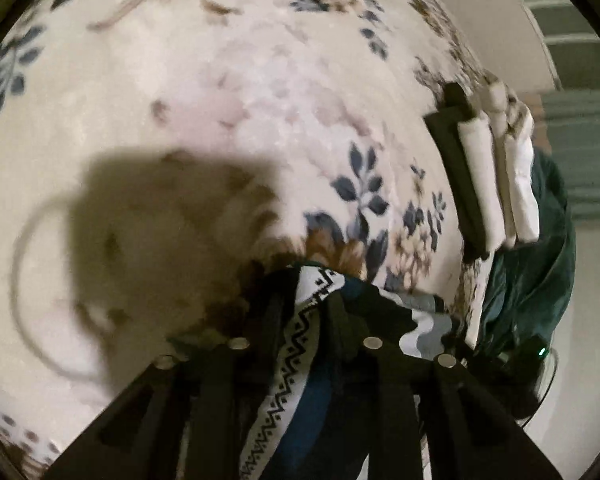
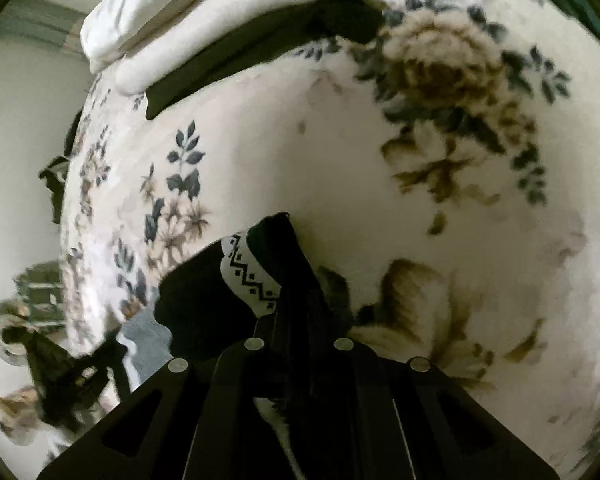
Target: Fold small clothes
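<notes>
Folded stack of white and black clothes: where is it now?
The folded stack lies on the floral bedspread at its far edge: upper left in the right wrist view, right in the left.

Each handheld gripper was matte black plastic. In the left wrist view, the left gripper [image 1: 304, 312] filled the frame from about 5 to 7 o'clock: two long dark fingers [image 1: 216, 400] ran up from a wide angular body with cut-out slots, and four round silver screw heads [image 1: 372, 343] sat in a shallow arc across it. The right gripper [image 2: 296, 280] looked the same in its own view, with four silver screw heads [image 2: 254, 344] and triangular openings at 5 and 7 o'clock.
</notes>
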The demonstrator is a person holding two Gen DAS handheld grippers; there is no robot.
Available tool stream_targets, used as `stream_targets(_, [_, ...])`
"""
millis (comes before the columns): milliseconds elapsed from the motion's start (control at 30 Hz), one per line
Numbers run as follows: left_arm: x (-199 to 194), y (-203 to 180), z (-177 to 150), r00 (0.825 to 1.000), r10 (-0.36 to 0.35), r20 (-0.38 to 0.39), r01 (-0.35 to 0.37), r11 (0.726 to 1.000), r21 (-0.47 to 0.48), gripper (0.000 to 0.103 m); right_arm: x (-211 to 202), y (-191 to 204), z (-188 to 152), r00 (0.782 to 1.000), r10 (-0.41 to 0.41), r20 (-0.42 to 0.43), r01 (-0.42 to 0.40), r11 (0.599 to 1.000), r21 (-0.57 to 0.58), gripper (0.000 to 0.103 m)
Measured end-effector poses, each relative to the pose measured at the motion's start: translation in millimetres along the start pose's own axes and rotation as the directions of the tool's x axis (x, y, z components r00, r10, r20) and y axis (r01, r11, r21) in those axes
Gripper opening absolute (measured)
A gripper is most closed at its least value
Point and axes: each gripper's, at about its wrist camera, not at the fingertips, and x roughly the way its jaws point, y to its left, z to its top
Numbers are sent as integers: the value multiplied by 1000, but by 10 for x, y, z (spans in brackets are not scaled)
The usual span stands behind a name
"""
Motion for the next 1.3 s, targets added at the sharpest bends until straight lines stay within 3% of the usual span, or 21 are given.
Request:
stream_targets(100, [58,-19,13,1000,-12,-9,12,1000,2,51,-45,50,63,997,74,-2,-74,997,-30,11])
stream_targets(167, [113,-40,21,1000,-14,11,14,1000,15,47,13,76,112,996,76,-40,-78,996,-37,40])
stream_targets(200, [116,-72,17,999,-1,47,-1,999,32,23,108,86,146,994,83,-65,-86,996,-35,49])
stream_targets(233, [139,-109,15,999,0,52,-2,999,45,19,151,93,159,994,89,-62,-91,995,-31,44])
stream_targets(267, [142,-143,10,998,3,57,-6,999,53,17,162,108,166,993,105,-54,-107,994,-33,27])
stream_targets(300, [111,-168,-6,997,2,73,-6,998,58,17,148,175,175,995,94,-30,-95,994,-56,3])
stream_targets(367, [86,-119,-21,997,-14,79,12,1000,26,16,-9,276,181,995,88,50,-84,993,-81,3])
stream_targets(467, [139,139,11,995,-62,78,71,991,-114,16,-191,392,231,987,80,141,-68,993,-93,3])
stream_targets(567, [194,183,37,996,-66,61,73,989,-132,17,38,407,302,994,42,102,-33,996,-87,3])
stream_targets(667, [129,116,40,999,-30,20,31,995,-93,26,255,324,351,1000,4,-25,-6,998,-63,5])
stream_targets(733, [90,58,-13,1000,3,-4,-3,1000,-29,26,85,173,310,998,43,-35,-43,999,-19,29])
stream_targets(767, [79,21,-63,999,50,-13,-49,998,24,28,-22,97,259,997,72,-28,-72,997,-5,35])
stream_targets(800, [63,-7,-116,996,85,-17,-84,994,68,37,-181,-13,162,995,103,-18,-102,995,11,41])
stream_targets(867, [-30,-54,-269,986,164,-2,-162,977,139,60,-390,-248,-138,994,104,-17,-103,993,53,42])
stream_targets(900, [-86,-58,-346,981,193,5,-192,969,155,78,-409,-354,-319,992,113,-50,-108,991,84,43])
stream_targets(933, [-161,-39,-437,974,225,16,-224,962,154,82,-406,-432,-443,990,114,-78,-106,989,106,44])
stream_targets(1033, [-360,113,-697,956,290,32,-292,953,76,82,-326,-632,-944,982,106,-153,-81,984,160,44])
stream_targets(1167, [-469,265,-1052,941,339,-3,-339,941,13,82,-161,-721,-1281,978,169,-125,-139,966,220,43])
stream_targets(1200, [-449,277,-1104,935,353,-22,-353,935,14,82,-166,-683,-1348,984,157,-82,-137,968,211,19])
stream_targets(1233, [-430,286,-1162,930,366,-41,-366,931,11,82,-176,-652,-1383,988,145,-61,-130,971,202,7])
stream_targets(1300, [-397,277,-1234,931,359,-69,-359,933,13,82,-292,-623,-1405,996,92,8,-91,975,205,7])
